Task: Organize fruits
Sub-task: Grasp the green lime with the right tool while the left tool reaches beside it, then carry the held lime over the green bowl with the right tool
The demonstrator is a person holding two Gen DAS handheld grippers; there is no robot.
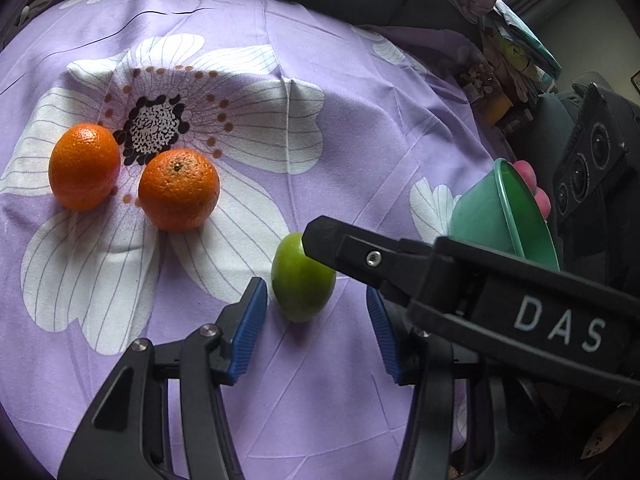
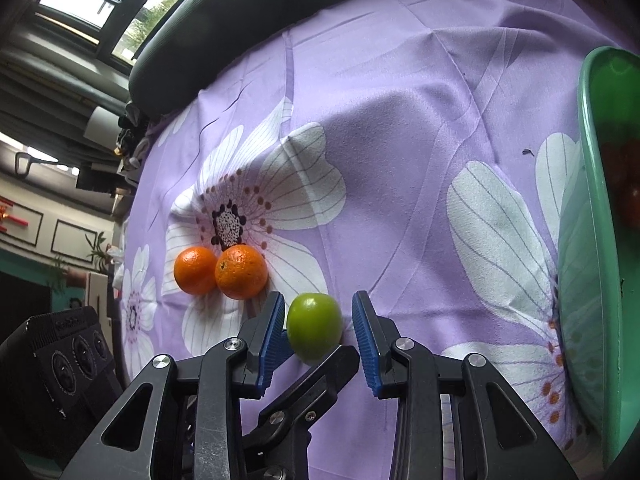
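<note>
A green fruit [image 1: 303,278] lies on the purple flowered cloth [image 1: 360,120]. Two oranges [image 1: 179,189] [image 1: 84,166] sit side by side to its left. My left gripper [image 1: 316,312] is open, its blue pads on either side of the green fruit, just short of it. My right gripper [image 2: 318,334] is also open around the same green fruit [image 2: 315,328], not touching it. The right gripper's black finger [image 1: 340,244] crosses the left wrist view above the fruit. The oranges also show in the right wrist view [image 2: 241,272] [image 2: 195,270].
A green bowl [image 1: 504,216] stands at the right with pink fruit behind its rim; it fills the right edge of the right wrist view [image 2: 600,240]. A dark cushion [image 2: 240,20] borders the cloth at the back. Clutter lies at the far right [image 1: 512,60].
</note>
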